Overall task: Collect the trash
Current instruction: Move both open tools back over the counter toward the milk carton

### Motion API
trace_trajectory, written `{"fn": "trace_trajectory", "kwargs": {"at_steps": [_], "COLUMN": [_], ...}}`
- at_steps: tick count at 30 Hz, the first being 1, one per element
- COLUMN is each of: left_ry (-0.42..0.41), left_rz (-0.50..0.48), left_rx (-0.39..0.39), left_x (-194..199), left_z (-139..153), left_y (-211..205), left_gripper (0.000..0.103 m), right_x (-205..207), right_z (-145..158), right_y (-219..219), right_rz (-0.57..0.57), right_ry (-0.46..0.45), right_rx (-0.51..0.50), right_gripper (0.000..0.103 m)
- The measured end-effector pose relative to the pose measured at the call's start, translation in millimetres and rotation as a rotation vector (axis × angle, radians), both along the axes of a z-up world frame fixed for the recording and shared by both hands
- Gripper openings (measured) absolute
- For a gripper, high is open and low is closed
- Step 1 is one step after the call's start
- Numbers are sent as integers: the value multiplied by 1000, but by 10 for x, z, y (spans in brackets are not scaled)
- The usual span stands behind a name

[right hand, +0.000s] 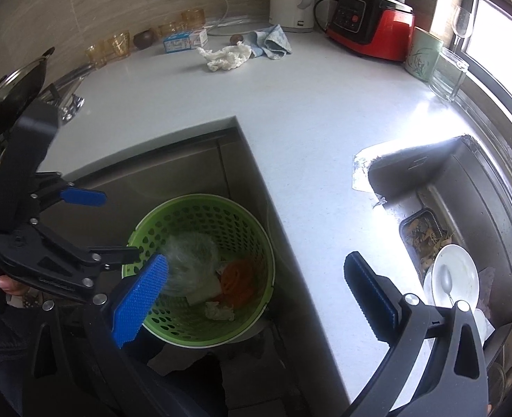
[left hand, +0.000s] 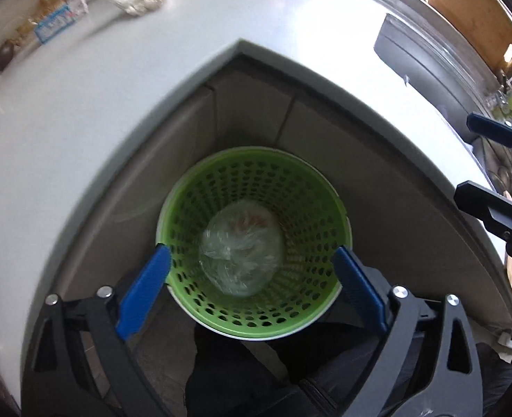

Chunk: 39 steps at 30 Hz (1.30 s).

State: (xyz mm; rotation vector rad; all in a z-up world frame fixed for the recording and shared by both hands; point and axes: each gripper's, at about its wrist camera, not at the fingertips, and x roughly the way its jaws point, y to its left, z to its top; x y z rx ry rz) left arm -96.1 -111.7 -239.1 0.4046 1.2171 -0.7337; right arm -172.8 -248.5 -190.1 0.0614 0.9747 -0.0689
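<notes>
L gripper is hanging over the green basket on the floor in the counter corner, fingers spread wide, holding nothing. Clear plastic bag is lying inside w/ orange peel and paper scraps. R gripper is hovering beside, wide open, also empty. Crumpled tissue is sitting on the counter near a blue-white carton; print unreadable. Red blender base: label too small to read.

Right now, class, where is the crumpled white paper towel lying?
In the right wrist view, the crumpled paper towel lies at the back of the white counter, touching the blue cloth, near the small box.
</notes>
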Motion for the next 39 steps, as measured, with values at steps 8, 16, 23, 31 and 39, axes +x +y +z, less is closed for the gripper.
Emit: {"fn": "trace_trajectory", "kwargs": {"at_steps": [8, 16, 23, 31, 39], "left_ry": [-146, -269, -348, -376, -406], "left_rz": [163, 292, 326, 216, 23], "left_rx": [-17, 2, -6, -86, -92], "left_x": [239, 760, 1436, 2429, 3369], "left_z": [463, 778, 978, 993, 970], "left_y": [453, 923, 1019, 867, 611], "left_gripper": [95, 95, 95, 95, 95], "right_x": [114, 441, 962, 1641, 2260], "right_z": [122, 214, 358, 507, 510], "right_y": [-25, 30, 116, 170, 184], "right_rz": [-24, -38, -71, -136, -169], "right_ry": [-45, -76, -115, -144, -137], "right_rx": [26, 76, 116, 122, 119], "right_gripper": [101, 101, 101, 101, 101]}}
